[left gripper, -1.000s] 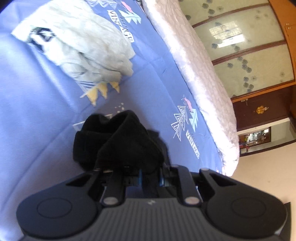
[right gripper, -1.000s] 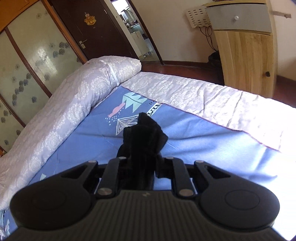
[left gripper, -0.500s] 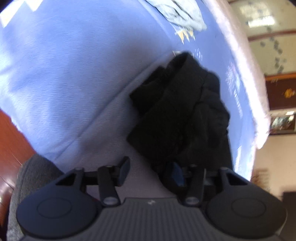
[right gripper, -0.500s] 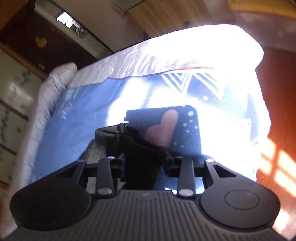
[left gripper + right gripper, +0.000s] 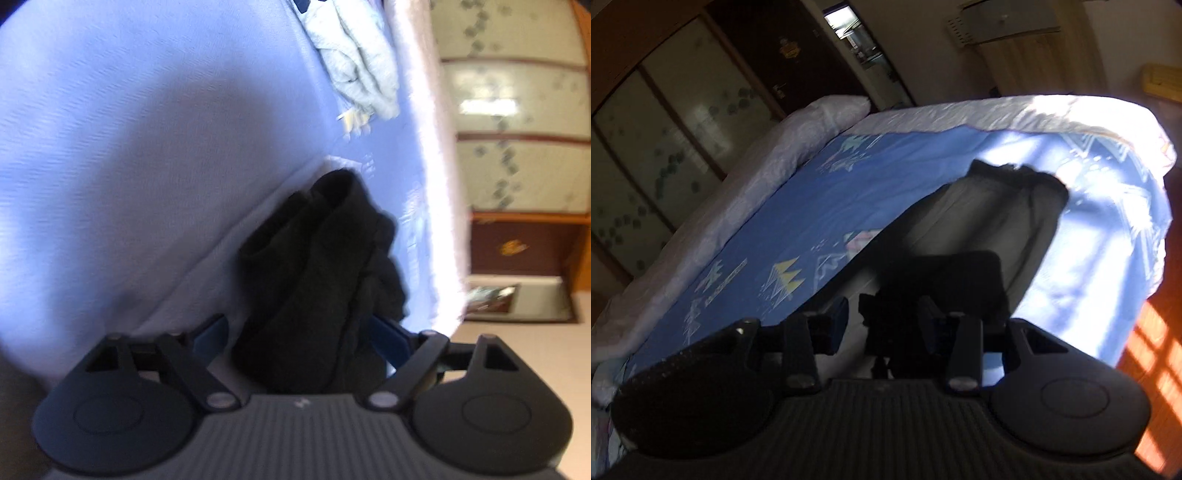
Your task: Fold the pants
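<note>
Both grippers gape: left gripper [image 5: 301,332] straddles the bunched black pants [image 5: 321,280], right gripper [image 5: 882,325] loose, pants running toward the bed [image 5: 775,229] edge.

Bed [image 5: 827,192], blue printed sheet; black pants [image 5: 325,273], pale crumpled garment [image 5: 362,74] on it.

A home bedroom: a bed [image 5: 820,206] with blue patterned sheet, a glass-panelled wardrobe [image 5: 513,110] beside it.
</note>
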A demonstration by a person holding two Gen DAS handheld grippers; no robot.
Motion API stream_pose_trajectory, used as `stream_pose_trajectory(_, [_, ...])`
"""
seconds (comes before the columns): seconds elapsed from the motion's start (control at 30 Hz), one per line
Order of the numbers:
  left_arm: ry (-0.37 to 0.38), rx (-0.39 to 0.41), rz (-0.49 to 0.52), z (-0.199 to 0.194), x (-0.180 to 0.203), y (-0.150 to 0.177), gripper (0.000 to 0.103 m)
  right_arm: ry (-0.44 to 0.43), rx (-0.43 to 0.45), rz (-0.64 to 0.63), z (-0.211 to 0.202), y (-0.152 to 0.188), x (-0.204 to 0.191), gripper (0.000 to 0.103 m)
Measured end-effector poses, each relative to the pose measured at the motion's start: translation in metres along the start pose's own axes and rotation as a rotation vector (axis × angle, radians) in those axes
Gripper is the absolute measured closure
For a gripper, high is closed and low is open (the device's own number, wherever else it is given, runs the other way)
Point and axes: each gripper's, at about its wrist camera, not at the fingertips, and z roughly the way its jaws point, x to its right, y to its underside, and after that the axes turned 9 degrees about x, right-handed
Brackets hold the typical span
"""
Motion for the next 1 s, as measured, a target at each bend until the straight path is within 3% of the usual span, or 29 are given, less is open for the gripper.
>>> stream_pose_trajectory(0.03, [-0.002,0.019,0.002,0.003,0.003,-0.001,0.03,-0.043,-0.041,-0.03,0.011,0.013,-0.019,0.058])
stream_pose_trajectory(0.07, [-0.016,0.04,0.031,0.008,0.008,-0.004,0.062,-0.083,-0.084,-0.079,0.022,0.028,-0.042,0.058])
stream_pose_trajectory(0.1, [-0.019,0.052,0.079,0.01,0.016,-0.008,0.072,-0.111,-0.128,-0.126,0.033,0.043,-0.062,0.058])
stream_pose_trajectory(0.17, [0.035,0.115,0.225,-0.004,0.043,-0.01,0.08,-0.155,-0.216,-0.197,0.052,0.07,-0.094,0.058])
stream_pose_trajectory(0.23, [0.113,0.195,0.507,-0.028,0.089,0.004,0.085,-0.172,-0.307,-0.251,0.068,0.096,-0.116,0.058])
stream_pose_trajectory(0.27, [0.142,0.23,0.663,-0.04,0.109,0.017,0.085,-0.16,-0.312,-0.286,0.072,0.106,-0.123,0.057])
stream_pose_trajectory(0.3, [0.16,0.255,0.799,-0.049,0.122,0.031,0.084,-0.146,-0.265,-0.343,0.065,0.115,-0.133,0.055])
stream_pose_trajectory(0.33, [0.161,0.269,0.901,-0.054,0.13,0.042,0.084,-0.148,-0.249,-0.417,0.058,0.123,-0.144,0.048])
stream_pose_trajectory(0.4, [0.089,0.268,0.998,-0.051,0.128,0.055,0.082,-0.149,-0.225,-0.562,0.056,0.133,-0.156,0.046])
stream_pose_trajectory(0.47, [-0.06,0.223,0.94,-0.031,0.106,0.042,0.076,-0.146,-0.21,-0.63,0.054,0.136,-0.154,0.046])
stream_pose_trajectory(0.53, [-0.27,0.129,0.761,-0.003,0.07,0.016,0.073,-0.146,-0.216,-0.618,0.055,0.131,-0.146,0.046])
stream_pose_trajectory(0.57, [-0.302,0.099,0.661,0.001,0.051,0.004,0.066,-0.147,-0.222,-0.606,0.055,0.129,-0.144,0.047])
stream_pose_trajectory(0.63, [-0.198,0.143,0.51,-0.017,0.034,-0.009,0.064,-0.151,-0.236,-0.583,0.053,0.122,-0.139,0.047])
stream_pose_trajectory(0.73, [-0.207,0.289,0.509,-0.047,0.041,-0.015,0.064,-0.166,-0.248,-0.534,0.049,0.116,-0.133,0.047])
stream_pose_trajectory(0.8, [-0.116,0.318,0.488,-0.062,0.054,-0.019,0.064,-0.172,-0.253,-0.514,0.048,0.115,-0.13,0.047])
stream_pose_trajectory(0.93, [0.038,0.188,0.618,-0.041,0.101,-0.002,0.064,-0.166,-0.243,-0.531,0.049,0.12,-0.13,0.047])
stream_pose_trajectory(1.0, [0.098,0.045,0.669,-0.009,0.118,0.014,0.064,-0.161,-0.236,-0.553,0.051,0.121,-0.133,0.047])
